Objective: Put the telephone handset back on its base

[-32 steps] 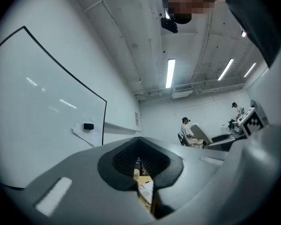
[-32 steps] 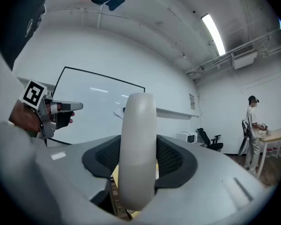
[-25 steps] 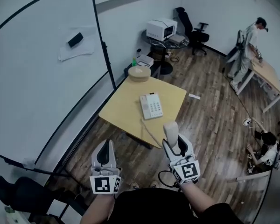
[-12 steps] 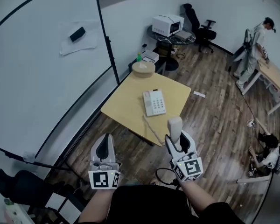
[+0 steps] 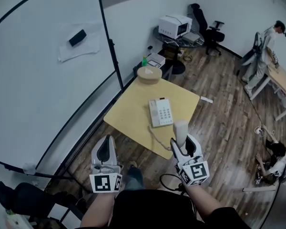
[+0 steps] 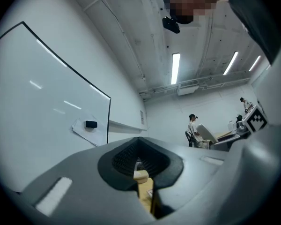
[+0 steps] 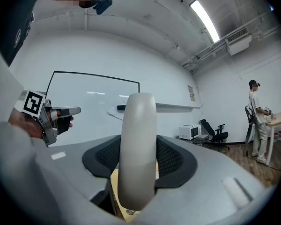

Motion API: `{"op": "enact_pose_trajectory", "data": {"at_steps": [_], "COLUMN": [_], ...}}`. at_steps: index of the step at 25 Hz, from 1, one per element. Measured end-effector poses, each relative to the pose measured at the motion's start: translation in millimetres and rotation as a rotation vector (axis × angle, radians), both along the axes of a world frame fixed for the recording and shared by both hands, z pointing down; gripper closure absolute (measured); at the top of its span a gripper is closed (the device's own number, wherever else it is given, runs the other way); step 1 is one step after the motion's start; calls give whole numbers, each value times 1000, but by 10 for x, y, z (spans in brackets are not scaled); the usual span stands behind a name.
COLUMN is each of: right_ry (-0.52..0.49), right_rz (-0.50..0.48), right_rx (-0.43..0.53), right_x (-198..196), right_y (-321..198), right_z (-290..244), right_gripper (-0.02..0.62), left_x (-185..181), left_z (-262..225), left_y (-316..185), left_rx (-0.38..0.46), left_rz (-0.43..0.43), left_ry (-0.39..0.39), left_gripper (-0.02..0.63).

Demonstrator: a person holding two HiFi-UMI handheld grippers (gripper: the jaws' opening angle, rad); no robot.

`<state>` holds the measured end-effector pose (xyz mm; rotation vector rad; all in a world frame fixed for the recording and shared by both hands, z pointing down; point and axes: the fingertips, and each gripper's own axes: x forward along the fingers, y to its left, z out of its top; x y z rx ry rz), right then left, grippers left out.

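The beige telephone handset (image 5: 180,130) (image 7: 138,149) stands up out of my right gripper (image 5: 184,145), which is shut on it, just off the near right corner of the table. Its coiled cord (image 5: 157,136) runs back to the white telephone base (image 5: 161,112), which lies flat in the middle of the light wooden table (image 5: 133,113). My left gripper (image 5: 105,151) hangs to the left, short of the table's near edge. Its jaws (image 6: 143,172) are shut with nothing between them.
A round tan container (image 5: 149,74) sits at the table's far corner. A whiteboard (image 5: 43,70) fills the left. Beyond the table are a stand with a microwave (image 5: 174,26), an office chair (image 5: 209,30), and a person (image 5: 267,46) at another table.
The view has drawn closer to the table. Both grippers keep their hold and spacing; the handset now sits nearer the table's near corner.
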<state>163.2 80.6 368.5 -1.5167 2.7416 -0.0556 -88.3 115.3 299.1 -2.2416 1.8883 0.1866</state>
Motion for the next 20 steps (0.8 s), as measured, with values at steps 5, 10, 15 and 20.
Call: {"op": "enact_pose_trajectory", "data": {"at_steps": [5,10,15,20], "right_ry": [12,40,67,91], "right_rz": [42,79,114,146], "right_rx": [-15,-41,-74,-98], "right_x": [-148,-386,-588,-752], "right_y": [-543,-1061,-1471,-1849], "right_z": [25,99,141,232], "right_gripper": [370,371,371,371], "left_x": [-182,-362,-512,-663], "left_z": [37,115,161,257], "left_y": [-709,-1407,-1953,-2410], "left_rx": [7,-9,-31,-48], "left_rz": [46,99,153,195], "left_ry": [0,12,25,37], "left_gripper": [606,606,606,606]}}
